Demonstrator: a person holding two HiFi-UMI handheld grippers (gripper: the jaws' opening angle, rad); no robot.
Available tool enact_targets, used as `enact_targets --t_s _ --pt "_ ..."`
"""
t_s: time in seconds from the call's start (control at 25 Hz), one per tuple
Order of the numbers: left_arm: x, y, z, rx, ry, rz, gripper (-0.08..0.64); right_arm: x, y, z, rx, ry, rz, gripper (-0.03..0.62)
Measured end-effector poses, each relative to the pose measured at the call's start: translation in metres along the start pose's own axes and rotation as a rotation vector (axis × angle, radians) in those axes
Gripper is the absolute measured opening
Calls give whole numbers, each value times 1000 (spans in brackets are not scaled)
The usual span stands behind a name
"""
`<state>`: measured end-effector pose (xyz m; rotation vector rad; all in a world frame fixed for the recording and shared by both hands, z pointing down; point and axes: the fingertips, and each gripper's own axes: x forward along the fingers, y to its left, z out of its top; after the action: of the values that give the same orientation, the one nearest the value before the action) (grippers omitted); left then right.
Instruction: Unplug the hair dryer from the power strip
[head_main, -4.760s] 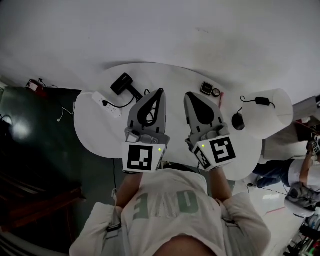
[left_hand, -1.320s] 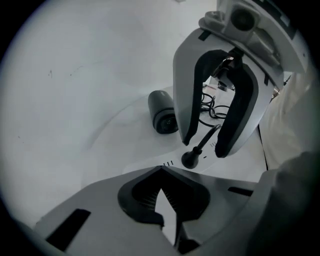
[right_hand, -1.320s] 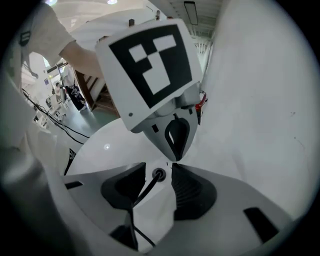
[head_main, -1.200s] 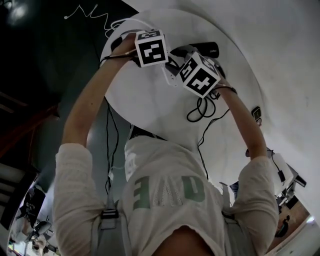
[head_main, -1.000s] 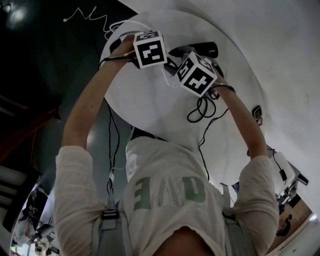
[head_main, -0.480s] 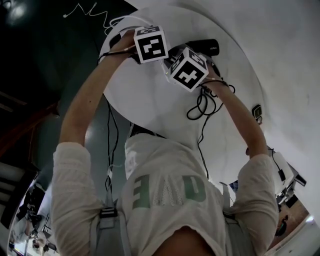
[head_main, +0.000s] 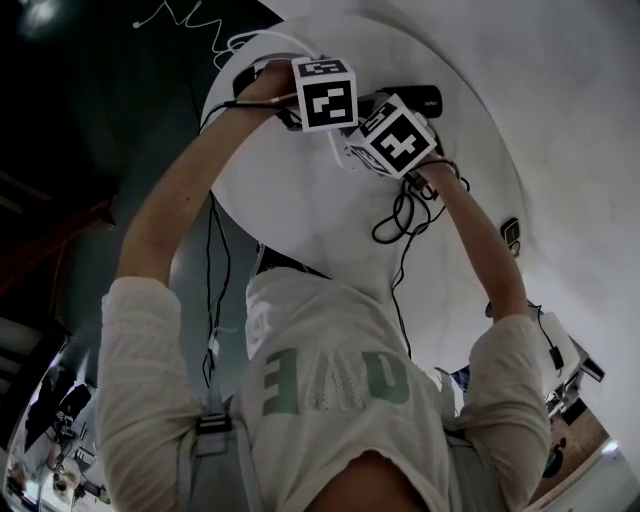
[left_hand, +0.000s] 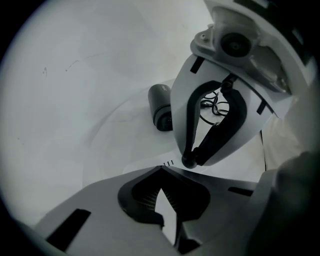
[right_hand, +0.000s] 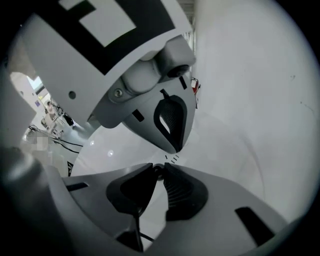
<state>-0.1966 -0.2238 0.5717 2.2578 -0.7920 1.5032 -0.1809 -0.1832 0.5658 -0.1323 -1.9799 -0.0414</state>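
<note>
Now we were closing our right gripper (right_hand: 158, 165) on the power strip's (left_hand: 150, 166) plug (right_hand: 159, 172), left gripper (left_hand: 160, 169) clenched, pull seemingly next.

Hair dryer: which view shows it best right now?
The left gripper view. The hair dryer is close and sharp there, its dark round barrel plain to see, though one side is covered. The head view shows only a small dark part of it. The right gripper view doesn't show it.
</note>
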Motion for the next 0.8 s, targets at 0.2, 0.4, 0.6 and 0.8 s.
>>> enact_targets --t_s 0.2,0.4,0.6,0.8 --pt "2 1 1 -10 29 -44 9 -6 5 1 23 -58 -139 69" --pt "3 0 0 -40 -7 -32 9 -4 2 0 33 -21 -71 67" --pt "-1 -1 -2 -55 -11 -59 9 -9 2 2 49 -30 -53 67" --pt "-3 -4 1 -123 -108 -82 9 -10 8 -3 -4 -8 -55 63"
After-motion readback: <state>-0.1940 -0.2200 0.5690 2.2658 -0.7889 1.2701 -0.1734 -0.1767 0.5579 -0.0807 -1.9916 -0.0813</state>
